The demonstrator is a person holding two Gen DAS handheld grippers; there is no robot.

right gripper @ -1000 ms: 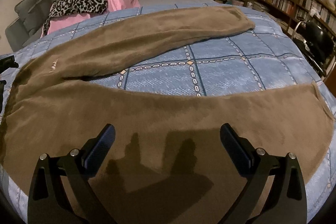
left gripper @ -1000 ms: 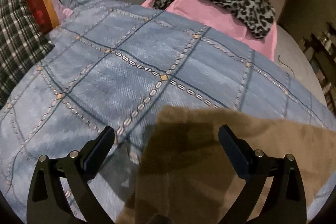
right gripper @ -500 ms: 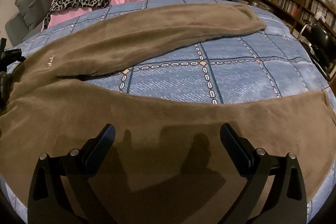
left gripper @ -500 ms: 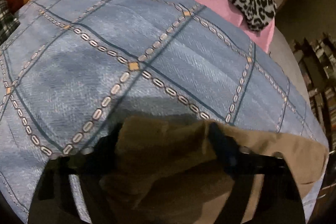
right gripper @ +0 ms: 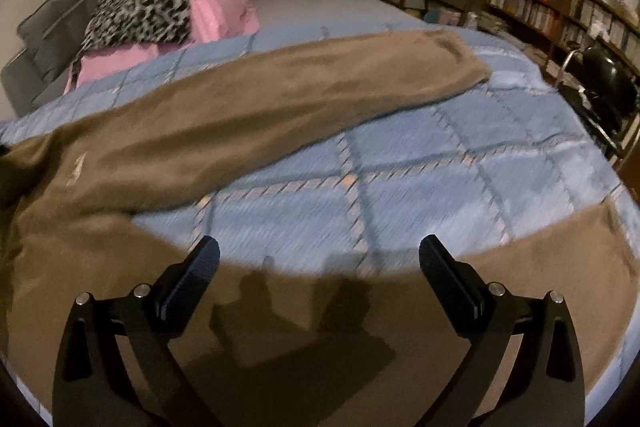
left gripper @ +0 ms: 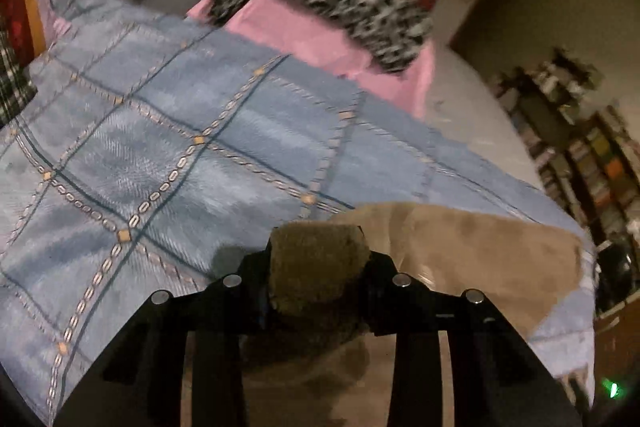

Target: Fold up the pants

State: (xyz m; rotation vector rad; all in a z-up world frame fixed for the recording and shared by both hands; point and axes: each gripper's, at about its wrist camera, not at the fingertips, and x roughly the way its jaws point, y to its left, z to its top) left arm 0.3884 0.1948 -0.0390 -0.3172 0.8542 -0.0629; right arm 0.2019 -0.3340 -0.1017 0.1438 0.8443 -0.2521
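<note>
**Waist gripped, first fold about to begin**

Nearest in the left wrist view, the left gripper [left gripper: 318,267] is clamped on a bunched wad of the brown pants [left gripper: 460,251], which run off toward 3 o'clock over the blue quilt [left gripper: 180,147]. In the right wrist view, the right gripper [right gripper: 320,263] hangs with its jaws spread wide above the near leg [right gripper: 560,267], holding nothing; the far leg [right gripper: 300,87] stretches from 9 toward 1 o'clock.

Judging by this, the grasping step is half done: next the right gripper should pinch the near leg so both can carry it over the far one.

Farther off at 11 o'clock lies a leopard-print cloth [right gripper: 140,7] on pink bedding [right gripper: 216,15]. No containers are visible.
</note>
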